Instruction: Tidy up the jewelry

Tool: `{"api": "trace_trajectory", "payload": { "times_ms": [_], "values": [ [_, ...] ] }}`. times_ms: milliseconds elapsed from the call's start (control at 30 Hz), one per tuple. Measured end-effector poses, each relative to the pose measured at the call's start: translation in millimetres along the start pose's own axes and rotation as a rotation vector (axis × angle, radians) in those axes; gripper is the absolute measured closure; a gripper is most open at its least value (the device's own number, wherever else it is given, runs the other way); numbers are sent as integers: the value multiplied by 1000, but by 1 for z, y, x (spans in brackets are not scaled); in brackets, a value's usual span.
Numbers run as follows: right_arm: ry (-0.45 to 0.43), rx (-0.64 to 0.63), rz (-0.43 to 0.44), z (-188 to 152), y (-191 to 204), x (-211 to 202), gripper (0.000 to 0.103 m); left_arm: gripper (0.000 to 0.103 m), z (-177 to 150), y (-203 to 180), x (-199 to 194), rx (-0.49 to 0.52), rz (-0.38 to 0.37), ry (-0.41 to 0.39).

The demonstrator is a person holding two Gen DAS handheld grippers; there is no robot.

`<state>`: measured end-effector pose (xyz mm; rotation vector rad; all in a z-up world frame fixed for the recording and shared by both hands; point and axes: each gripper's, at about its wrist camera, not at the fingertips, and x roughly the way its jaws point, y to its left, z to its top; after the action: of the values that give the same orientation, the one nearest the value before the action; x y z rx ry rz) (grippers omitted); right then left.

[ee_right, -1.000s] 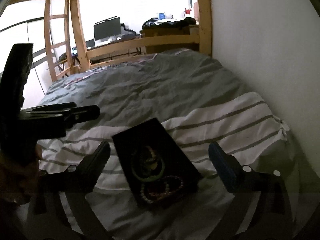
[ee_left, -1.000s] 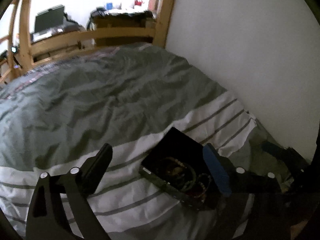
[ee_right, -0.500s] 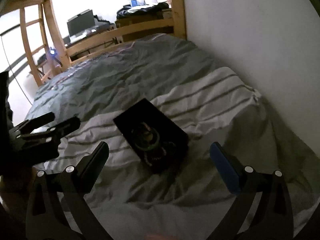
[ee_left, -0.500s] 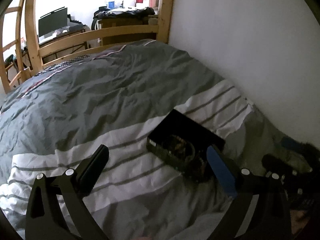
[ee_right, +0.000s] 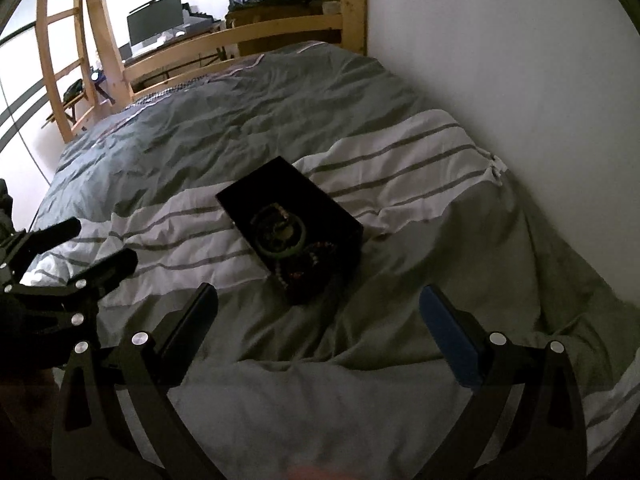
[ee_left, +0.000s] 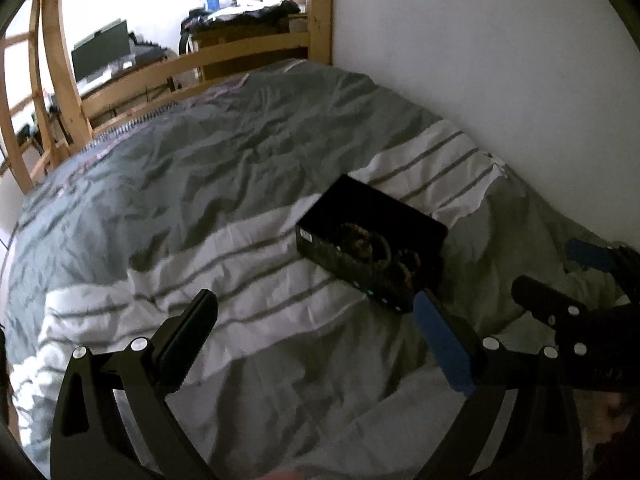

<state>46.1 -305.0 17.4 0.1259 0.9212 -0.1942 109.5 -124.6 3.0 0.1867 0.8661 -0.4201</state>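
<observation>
Black jewelry box (ee_left: 370,236) (bracelets inside) rests on striped duvet (ee_left: 248,264), beyond the spread left gripper (ee_left: 316,320).

Bed cover (ee_right: 280,128): grey-green, with a white band carrying thin grey stripes. Jewelry box (ee_right: 288,200): black, holding a green bangle (ee_right: 280,246) and a dark reddish bead bracelet (ee_right: 308,260). Right tongs (ee_right: 316,320): black frame, one black pad, one blue pad. Left tongs (ee_left: 316,320): same colours. Bed frame (ee_right: 280,28): light wood. Wall (ee_right: 500,60): white.

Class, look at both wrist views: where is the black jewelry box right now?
The black jewelry box lies open on the striped bedcover, ahead of both open grippers, centred in the right wrist view and right of centre in the left.
</observation>
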Motion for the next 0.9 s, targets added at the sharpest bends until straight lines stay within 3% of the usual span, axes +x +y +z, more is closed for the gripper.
{"api": "trace_trajectory", "payload": {
  "times_ms": [433,900],
  "values": [
    [52,-19,6,-14,3,11,4,7,-13,-4,11,28,5,33],
    [45,-12,-1,-13,-2,12,4,7,-15,-4,17,32,8,59]
  ]
}}
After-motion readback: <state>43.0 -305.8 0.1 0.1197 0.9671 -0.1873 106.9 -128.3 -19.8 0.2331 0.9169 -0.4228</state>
